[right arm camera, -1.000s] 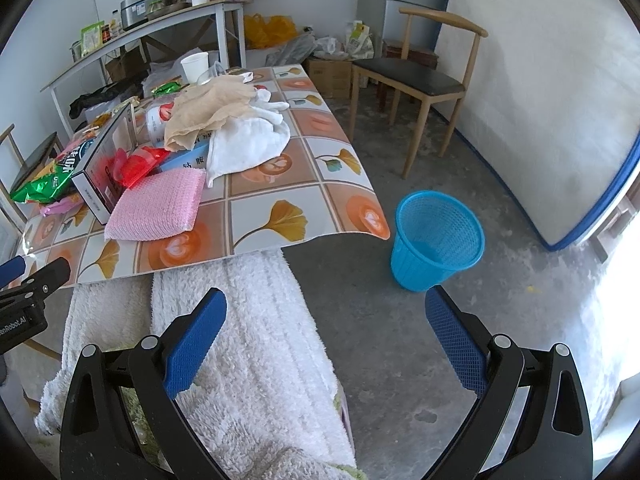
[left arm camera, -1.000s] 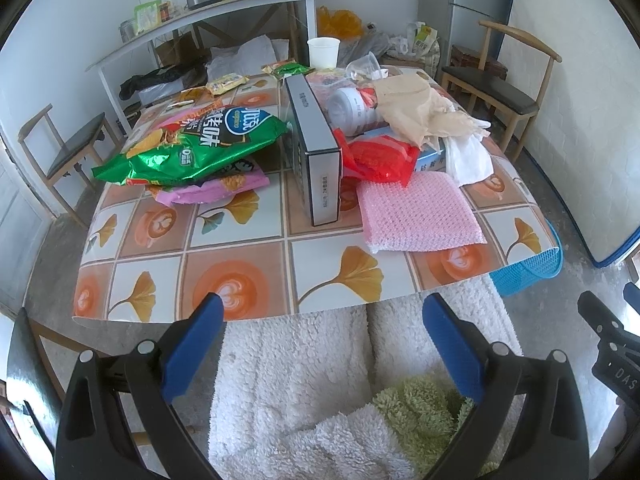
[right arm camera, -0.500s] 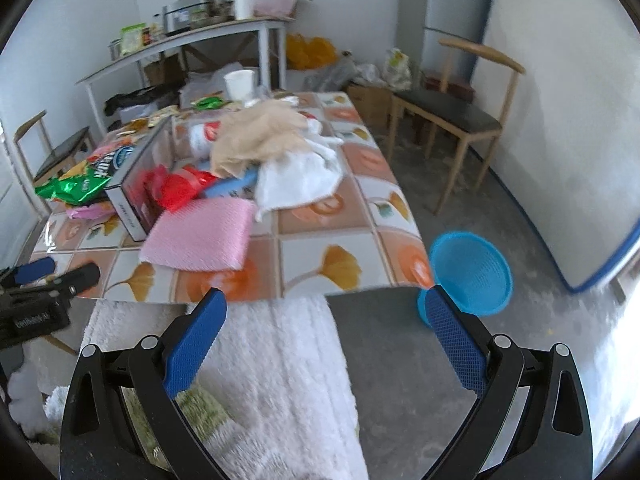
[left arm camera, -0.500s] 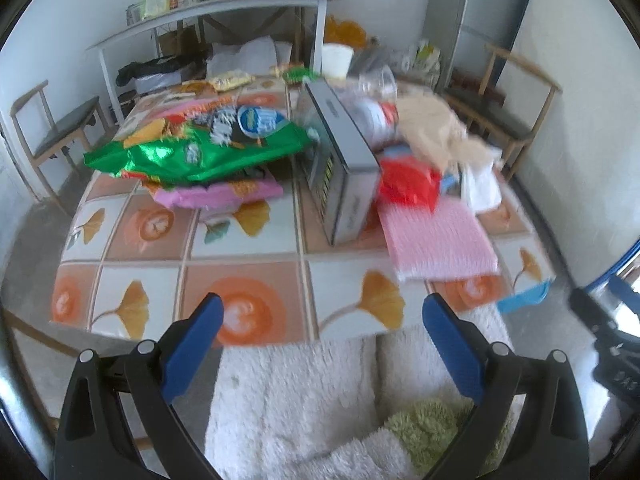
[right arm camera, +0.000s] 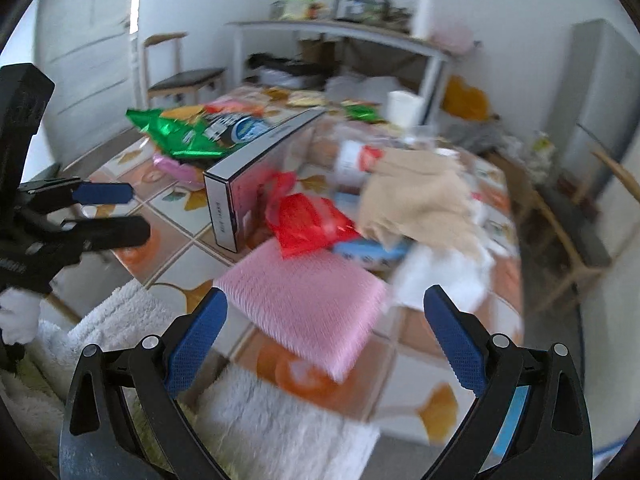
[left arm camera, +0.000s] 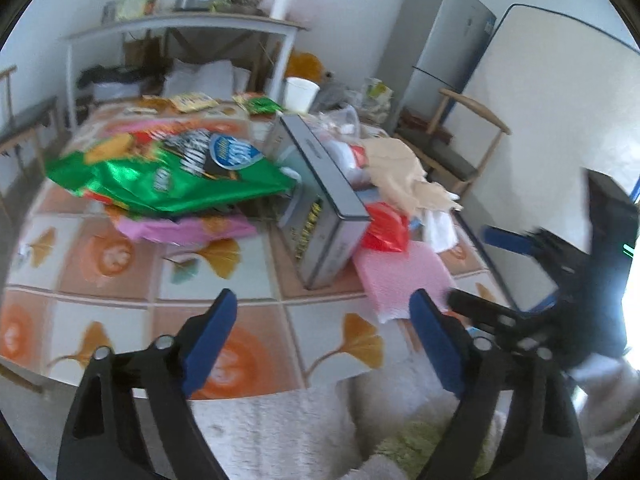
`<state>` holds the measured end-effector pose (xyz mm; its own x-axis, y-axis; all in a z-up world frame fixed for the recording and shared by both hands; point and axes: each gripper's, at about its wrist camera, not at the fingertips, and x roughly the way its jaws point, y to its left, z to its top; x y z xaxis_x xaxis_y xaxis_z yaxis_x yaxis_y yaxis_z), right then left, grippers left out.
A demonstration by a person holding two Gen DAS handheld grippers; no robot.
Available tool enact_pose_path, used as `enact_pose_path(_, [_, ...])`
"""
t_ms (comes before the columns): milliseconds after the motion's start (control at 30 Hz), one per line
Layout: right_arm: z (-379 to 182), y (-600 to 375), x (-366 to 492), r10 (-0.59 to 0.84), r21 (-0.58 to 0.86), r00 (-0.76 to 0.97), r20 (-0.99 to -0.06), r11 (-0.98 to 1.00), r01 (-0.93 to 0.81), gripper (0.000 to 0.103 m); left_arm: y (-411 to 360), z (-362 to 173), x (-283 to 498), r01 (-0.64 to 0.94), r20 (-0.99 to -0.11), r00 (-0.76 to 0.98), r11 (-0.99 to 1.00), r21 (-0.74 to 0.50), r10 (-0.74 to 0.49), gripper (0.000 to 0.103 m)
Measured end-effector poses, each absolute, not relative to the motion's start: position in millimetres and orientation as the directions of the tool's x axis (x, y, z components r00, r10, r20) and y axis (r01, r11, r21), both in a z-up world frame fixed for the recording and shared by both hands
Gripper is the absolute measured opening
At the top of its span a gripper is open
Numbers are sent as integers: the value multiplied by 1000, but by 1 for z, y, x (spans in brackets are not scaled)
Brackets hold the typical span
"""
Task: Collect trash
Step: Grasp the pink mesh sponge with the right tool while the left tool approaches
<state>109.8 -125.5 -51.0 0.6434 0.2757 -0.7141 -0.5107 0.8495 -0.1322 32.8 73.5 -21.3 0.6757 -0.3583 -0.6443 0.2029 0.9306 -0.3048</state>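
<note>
At the near edge of the table (left arm camera: 256, 288), both tools hang above the tiled cloth with nothing between their blue pads: the left gripper (left arm camera: 322, 334) has its jaws spread wide, and the right gripper (right arm camera: 324, 334) is equally spread, facing the pink cloth (right arm camera: 316, 304). Neither touches anything, which suggests an approach toward a first pick, not a carry. The trash sits in a heap mid-table: a green snack bag (left arm camera: 168, 176) lies flat over a pink wrapper (left arm camera: 180, 230), probably just dropped there, and a crumpled red wrapper (right arm camera: 308, 218) is wedged beside an upright grey box (left arm camera: 324, 208). A tan crumpled paper (right arm camera: 420, 196) drapes over white tissue (right arm camera: 436, 280). A white paper cup (left arm camera: 301, 94) stands upright at the far end; its contents cannot be seen. The bin is mostly hidden in these views; only a sliver of blue shows behind the right tool.
</note>
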Motion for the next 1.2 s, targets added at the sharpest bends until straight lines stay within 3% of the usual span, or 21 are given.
enact_pose_path(267, [-80, -139, 155, 393, 112, 459, -796, 843, -527, 94, 65, -41, 46, 249, -672, 590, 893, -376, -448, 50])
enact_pose_path(433, [-81, -141, 138, 381, 141, 398, -835, 846, -515, 94, 53, -51, 51, 283, -688, 556, 885, -370, -466, 42])
enact_pose_path(700, [-66, -113, 131, 324, -94, 467, -823, 733, -674, 95, 47, -60, 53, 311, -703, 522, 875, -371, -484, 38])
enact_pose_path(1033, [-99, -104, 165, 334, 4, 311, -890, 686, -727, 94, 97, -41, 56, 213, -686, 630, 930, -299, -365, 38])
enact_pose_path(1100, [-97, -105, 160, 326, 0, 324, -888, 704, -710, 87, 118, -36, 62, 161, -674, 654, 934, -318, -343, 40])
enact_pose_path(1200, [-95, -108, 150, 324, 19, 339, -883, 747, -664, 84, 156, -33, 74, 46, -657, 681, 914, -402, -323, 48])
